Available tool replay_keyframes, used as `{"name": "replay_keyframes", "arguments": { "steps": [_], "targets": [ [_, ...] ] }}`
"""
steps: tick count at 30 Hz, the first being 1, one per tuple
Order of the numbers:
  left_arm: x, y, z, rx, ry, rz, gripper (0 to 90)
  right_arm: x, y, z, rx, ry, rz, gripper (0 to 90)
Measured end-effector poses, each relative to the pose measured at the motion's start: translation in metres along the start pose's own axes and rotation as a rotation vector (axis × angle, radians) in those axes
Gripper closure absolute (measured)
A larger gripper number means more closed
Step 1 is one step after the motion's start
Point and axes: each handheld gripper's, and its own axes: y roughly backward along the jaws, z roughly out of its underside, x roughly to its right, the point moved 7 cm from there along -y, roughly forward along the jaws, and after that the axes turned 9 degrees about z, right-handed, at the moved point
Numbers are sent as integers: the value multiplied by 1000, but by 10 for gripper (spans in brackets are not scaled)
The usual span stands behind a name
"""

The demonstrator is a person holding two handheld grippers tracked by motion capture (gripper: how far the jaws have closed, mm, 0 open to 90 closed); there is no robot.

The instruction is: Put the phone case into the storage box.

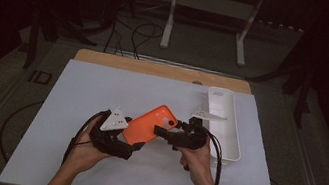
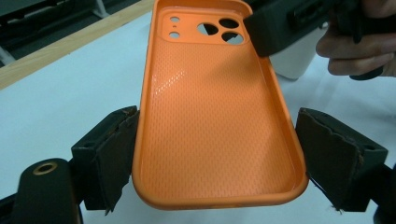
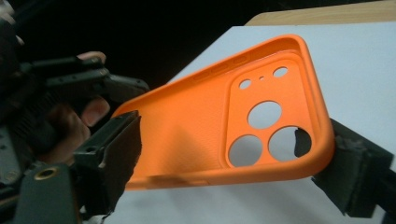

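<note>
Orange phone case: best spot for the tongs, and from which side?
Grip the orange phone case across its width, on the two long raised rims, coming in from a short end. The shell is thin and open inside, so the rims likely give the firmest hold. The left tongs straddle the bottom end that way.

Both my tools are matte black, chunky, angular bodies. My left tool has a pale grey three-cornered plate on top with a few small dark dots, and the right tool carries one too. Black cables loop off the back of each. The pads are dark foam, pretty chewed up and ragged at the edges. There's a brass-ringed hole low on the left frame. No sleeves, bare forearms.
</note>
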Motion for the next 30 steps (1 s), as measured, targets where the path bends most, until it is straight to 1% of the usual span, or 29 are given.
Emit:
{"name": "replay_keyframes", "arguments": {
  "steps": [2,4,5,6,7,8,9,10,12,15,17,18,20,22,25,28,30],
  "targets": [
    [0,-2,2,-11,-4,-3,164,-1,1,0,-2,-17,-1,168],
    [0,-4,2,-7,-1,2,164,-1,2,-1,7,-29,6,229],
    [1,-5,2,-6,0,2,164,-2,2,-1,6,-44,-12,247],
    [2,-7,2,-8,-3,4,164,-5,2,0,2,-55,-38,284],
    [2,-9,2,-16,-4,4,164,-7,1,1,-6,-48,-44,324],
    [2,-11,3,-27,-12,-9,164,-10,0,1,-6,-32,-24,315],
    [2,-13,3,-33,-12,-14,164,-11,-1,1,-7,-21,-1,339],
    [2,-14,4,-39,-12,-16,164,-11,-1,1,-6,-21,10,378],
    [1,-15,6,-46,-8,-19,163,-11,-1,-1,-12,-42,21,433],
    [3,-17,7,-57,-8,-8,163,-13,-2,-2,-29,-42,41,539],
    [5,-19,7,-66,-20,2,163,-18,-3,-1,-44,-23,29,616],
    [6,-20,7,-72,-27,-1,163,-22,-4,-1,-53,-11,27,646],
    [6,-22,8,-81,-31,-7,163,-27,-5,0,-57,18,49,714],
    [5,-22,9,-83,-33,-7,163,-29,-6,-1,-58,10,44,742],
    [5,-21,9,-81,-34,-10,163,-30,-6,-2,-64,10,56,765],
    [4,-21,9,-83,-31,-15,162,-29,-7,-2,-68,5,77,791],
    [4,-22,9,-86,-34,-27,161,-28,-8,-2,-68,-3,92,805]
  ]
}}
